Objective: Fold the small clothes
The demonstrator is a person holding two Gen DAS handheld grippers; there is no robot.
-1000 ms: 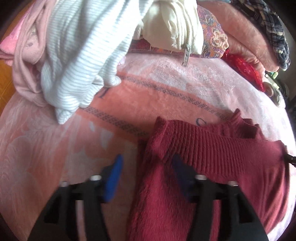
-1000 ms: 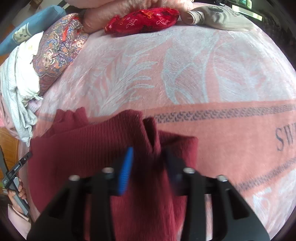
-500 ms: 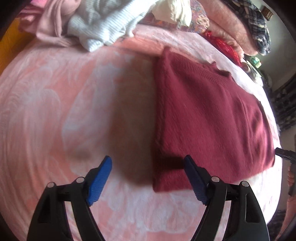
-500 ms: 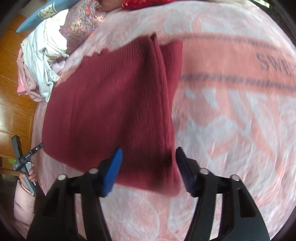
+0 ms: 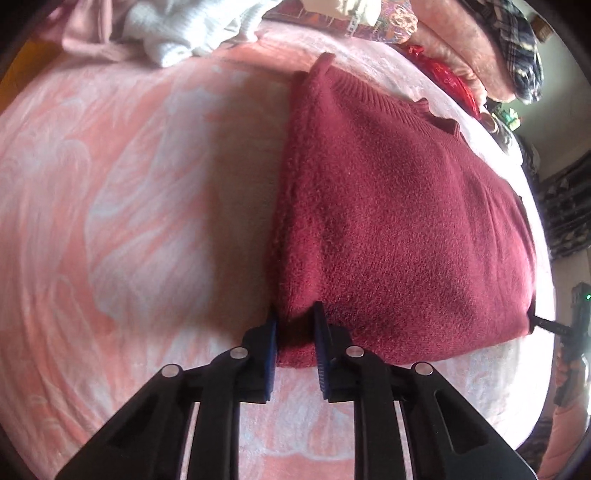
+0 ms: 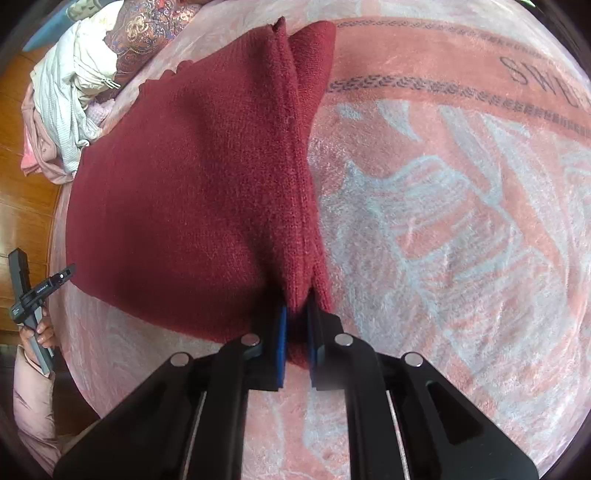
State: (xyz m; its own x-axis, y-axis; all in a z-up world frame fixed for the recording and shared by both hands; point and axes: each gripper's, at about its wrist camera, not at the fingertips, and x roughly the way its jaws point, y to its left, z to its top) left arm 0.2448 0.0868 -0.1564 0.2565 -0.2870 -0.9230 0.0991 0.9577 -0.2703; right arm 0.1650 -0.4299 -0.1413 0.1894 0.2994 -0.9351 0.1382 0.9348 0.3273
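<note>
A dark red knitted sweater lies on the pink blanket, its sides folded in, neck end far from me. My left gripper is shut on the sweater's near left hem corner. In the right wrist view the sweater fills the left middle, and my right gripper is shut on its near right hem corner, where the folded edge bunches between the blue pads. The other gripper shows at the sweater's far corner in each view.
The pink patterned blanket covers the bed. A pile of white and pink clothes lies at the far left, with patterned and plaid cushions and a red pouch behind. Wooden floor lies beyond the bed's left edge.
Both grippers drew back from the sweater's neck end to its near hem. Half a second ago both were open; now each has shut on a hem corner.
</note>
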